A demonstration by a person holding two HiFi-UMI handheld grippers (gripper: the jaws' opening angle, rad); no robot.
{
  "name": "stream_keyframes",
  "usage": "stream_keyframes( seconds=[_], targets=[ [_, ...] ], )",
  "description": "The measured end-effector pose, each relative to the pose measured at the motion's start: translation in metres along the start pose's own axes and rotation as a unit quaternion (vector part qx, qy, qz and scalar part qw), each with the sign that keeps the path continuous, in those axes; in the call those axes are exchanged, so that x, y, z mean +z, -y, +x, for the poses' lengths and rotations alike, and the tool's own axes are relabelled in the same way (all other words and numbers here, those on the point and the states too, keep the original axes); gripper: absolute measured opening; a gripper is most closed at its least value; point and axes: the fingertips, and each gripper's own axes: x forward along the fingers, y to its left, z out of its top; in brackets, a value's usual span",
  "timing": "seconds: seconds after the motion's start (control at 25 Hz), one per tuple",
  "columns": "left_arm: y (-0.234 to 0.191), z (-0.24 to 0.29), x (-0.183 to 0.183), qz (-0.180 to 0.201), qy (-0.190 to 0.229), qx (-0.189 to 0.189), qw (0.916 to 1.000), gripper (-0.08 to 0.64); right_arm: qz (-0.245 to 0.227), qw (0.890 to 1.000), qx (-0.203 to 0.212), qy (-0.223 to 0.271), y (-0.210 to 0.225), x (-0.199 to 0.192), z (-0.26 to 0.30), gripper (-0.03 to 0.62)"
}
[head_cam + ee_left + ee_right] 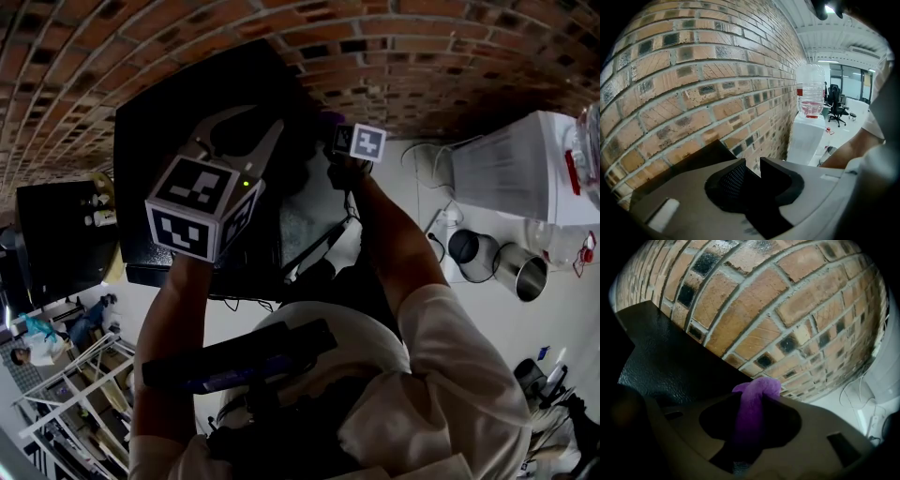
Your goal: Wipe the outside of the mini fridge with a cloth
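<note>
Fuzzy purple cloth is bunched up, clamped in the right tool near the black mini fridge; left tool slightly apart, empty.

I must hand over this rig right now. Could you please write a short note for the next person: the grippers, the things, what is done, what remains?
Left gripper: jaws slightly apart, nothing between them, held up facing the brick wall.
Right gripper: shut on the purple cloth.
Black mini fridge: stands against the brick wall, in front of both grippers.
Done: the cloth is gripped. Which faces are already wiped cannot be told.
Left: bring the cloth onto the fridge's outside and wipe. No contact is visible now.
</note>
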Motion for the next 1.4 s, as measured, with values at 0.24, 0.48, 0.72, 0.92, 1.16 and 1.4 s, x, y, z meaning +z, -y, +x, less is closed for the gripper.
stream_keyframes(
  seconds=[0.24, 0.48, 0.72, 0.92, 1.16, 1.4],
  targets=[
    [-0.001, -0.002, 0.001, -0.007, 0.007, 0.001, 1.0, 0.084, -0.01, 0.995, 0.068, 0.068, -0.034, 0.041, -0.041, 0.135],
    [-0.001, -0.006, 0.005, -0.011, 0.023, -0.002, 0.9997, 0.117, -0.087, 0.962, 0.169, 0.195, -0.137, 0.12, -0.142, 0.137],
    [-0.01, -0.013, 0.03, -0.018, 0.076, 0.012, 0.9969, 0.117, -0.148, 0.925, 0.232, 0.262, -0.214, 0.152, -0.2, 0.137],
    [-0.024, -0.01, 0.031, -0.032, 0.094, 0.028, 0.9947, 0.117, -0.145, 0.924, 0.247, 0.255, -0.233, 0.151, -0.188, 0.137],
    [-0.037, 0.001, 0.027, -0.07, 0.095, 0.025, 0.9927, 0.115, -0.129, 0.927, 0.245, 0.252, -0.227, 0.151, -0.172, 0.137],
    [-0.038, 0.006, 0.025, -0.084, 0.081, 0.015, 0.9931, 0.106, -0.096, 0.942, 0.229, 0.226, -0.2, 0.139, -0.146, 0.137]
  ],
)
